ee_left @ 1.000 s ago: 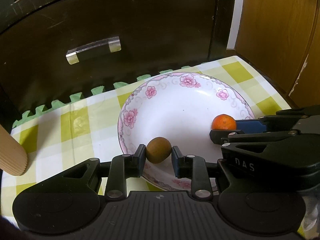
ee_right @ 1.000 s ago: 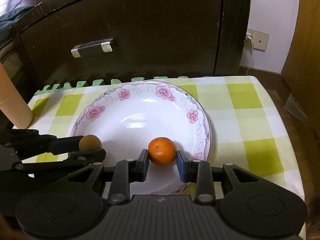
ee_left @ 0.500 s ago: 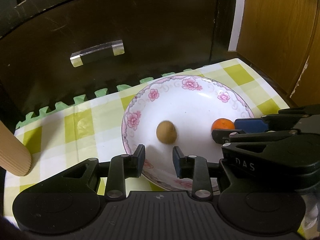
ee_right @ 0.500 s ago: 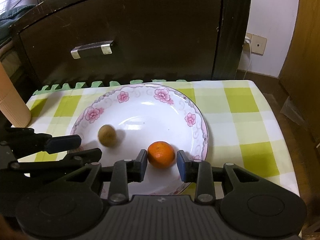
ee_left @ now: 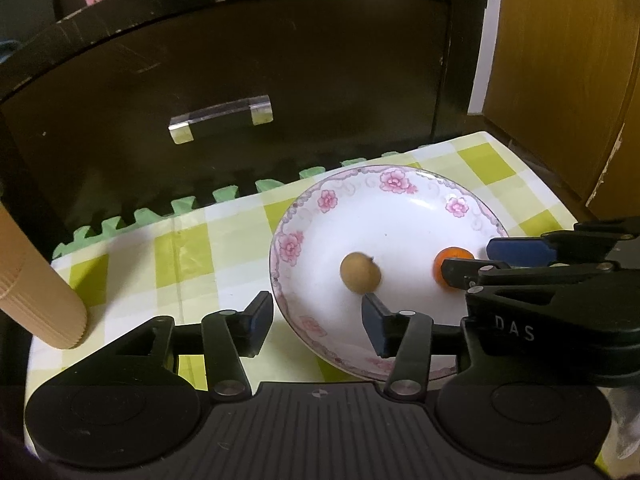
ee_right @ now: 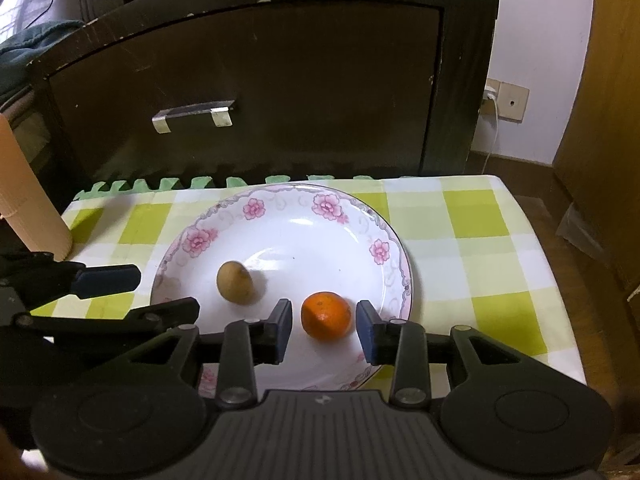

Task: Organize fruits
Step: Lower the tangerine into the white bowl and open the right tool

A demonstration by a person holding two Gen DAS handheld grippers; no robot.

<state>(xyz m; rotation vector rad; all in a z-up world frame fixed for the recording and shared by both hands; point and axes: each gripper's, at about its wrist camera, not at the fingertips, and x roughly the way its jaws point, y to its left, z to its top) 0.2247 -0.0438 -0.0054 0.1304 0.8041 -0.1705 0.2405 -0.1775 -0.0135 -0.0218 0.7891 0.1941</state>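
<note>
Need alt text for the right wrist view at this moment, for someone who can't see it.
The right tongs stand open around a mandarin lying in a white flower-rimmed plate, with a brown kiwi-like fruit beside it. The left tongs reach in open from the left; the plate sits on a green-checked tablecloth before a dark cabinet.

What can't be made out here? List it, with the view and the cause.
- Orange, left wrist view: its lower right is hidden by the right gripper's finger.
- Brown fruit, left wrist view: motion-blurred, kind unclear.
- Plate, right wrist view: near rim covered by the right gripper.
- Ribbed tan cylinder: top cut off by the frame edge.
</note>
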